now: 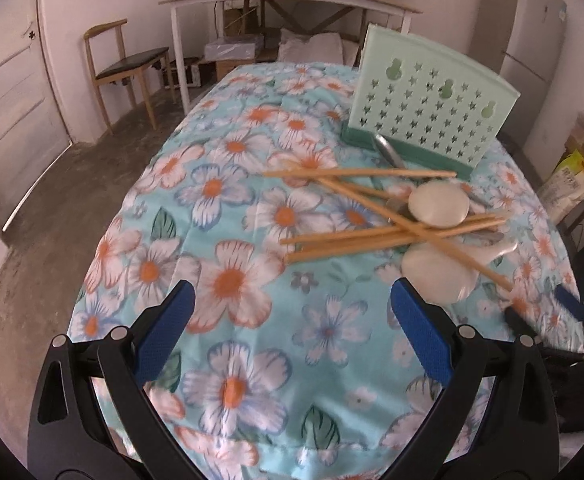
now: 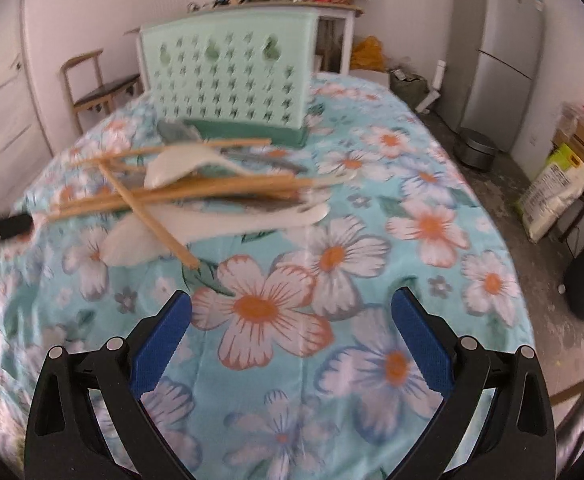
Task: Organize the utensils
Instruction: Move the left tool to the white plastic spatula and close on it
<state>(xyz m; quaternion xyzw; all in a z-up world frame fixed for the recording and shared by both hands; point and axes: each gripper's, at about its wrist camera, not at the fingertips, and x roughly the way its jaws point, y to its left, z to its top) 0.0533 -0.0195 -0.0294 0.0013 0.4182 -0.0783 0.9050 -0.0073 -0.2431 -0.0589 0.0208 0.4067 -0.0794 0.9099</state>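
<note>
Because the chopsticks (image 1: 388, 236) and white spoons (image 1: 438, 202) are heaped crosswise before the green holder (image 1: 432, 108) on the floral cloth (image 1: 252, 320), light, slippery pieces are best pinched mid-shaft; left gripper (image 1: 292, 336) and right gripper (image 2: 292, 336) are held wide apart, empty.

The left claw (image 1: 292, 332) has two black plastic arms that spread in a V. Each finger carries a flat blue pad (image 1: 164, 332) with a fine dotted texture. Round silver screws sit at the joints, and each outer arm has a long triangular hole. The right claw (image 2: 292, 332) looks the same: black frame, blue pads (image 2: 422, 340), silver screws.
</note>
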